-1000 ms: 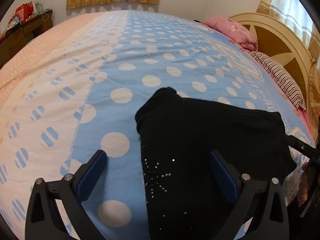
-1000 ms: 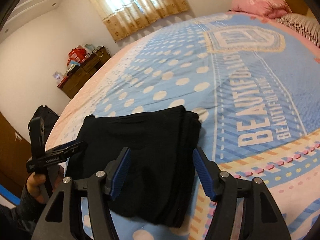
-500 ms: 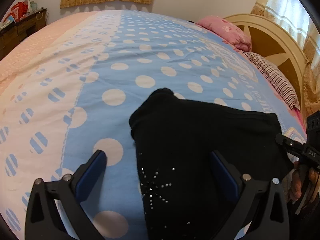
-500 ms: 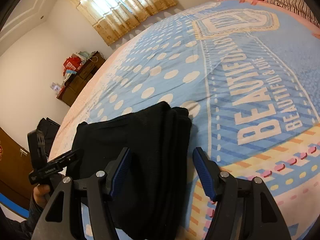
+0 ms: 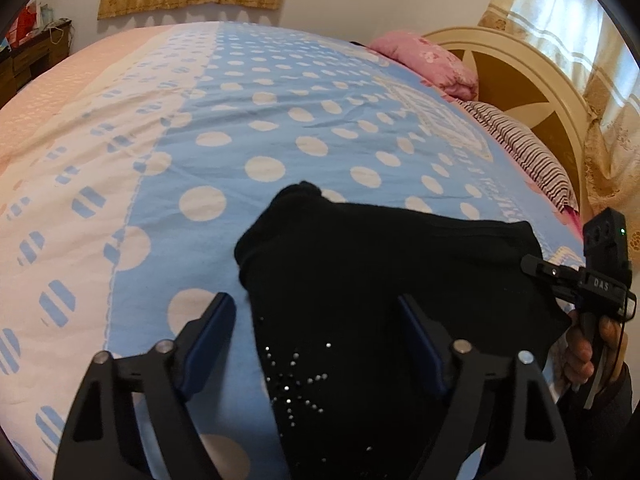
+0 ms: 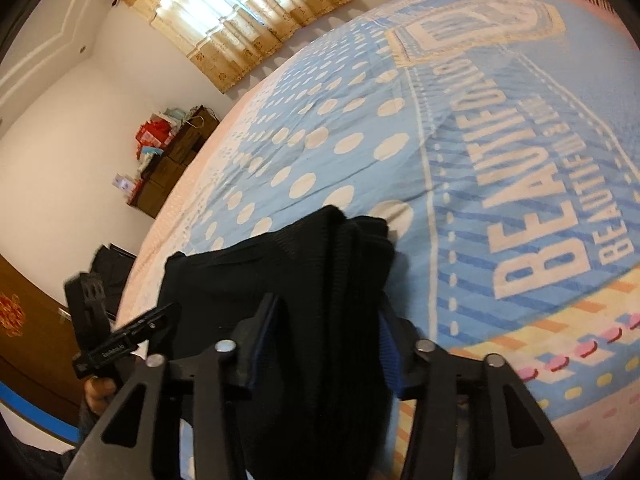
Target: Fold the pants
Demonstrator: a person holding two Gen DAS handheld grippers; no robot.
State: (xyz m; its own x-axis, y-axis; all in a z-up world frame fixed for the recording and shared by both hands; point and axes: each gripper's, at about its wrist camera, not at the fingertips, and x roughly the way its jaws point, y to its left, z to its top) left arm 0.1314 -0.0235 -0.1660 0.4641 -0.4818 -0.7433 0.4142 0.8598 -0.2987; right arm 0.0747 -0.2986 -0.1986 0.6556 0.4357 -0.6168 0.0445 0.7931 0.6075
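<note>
My right gripper [image 6: 326,338] has its two blue pads narrowed around the thick stacked edge of the black pants [image 6: 280,280], and the cloth fills the gap between them, so I grip the layers there. My left gripper [image 5: 316,336] is wide open; its right finger is over the pants, its left finger over the bedspread [image 5: 240,128], and it holds nothing. The pants lie folded into a compact dark bundle near the edge of the bed, with small shiny studs [image 5: 298,376] in a star shape on the top.
</note>
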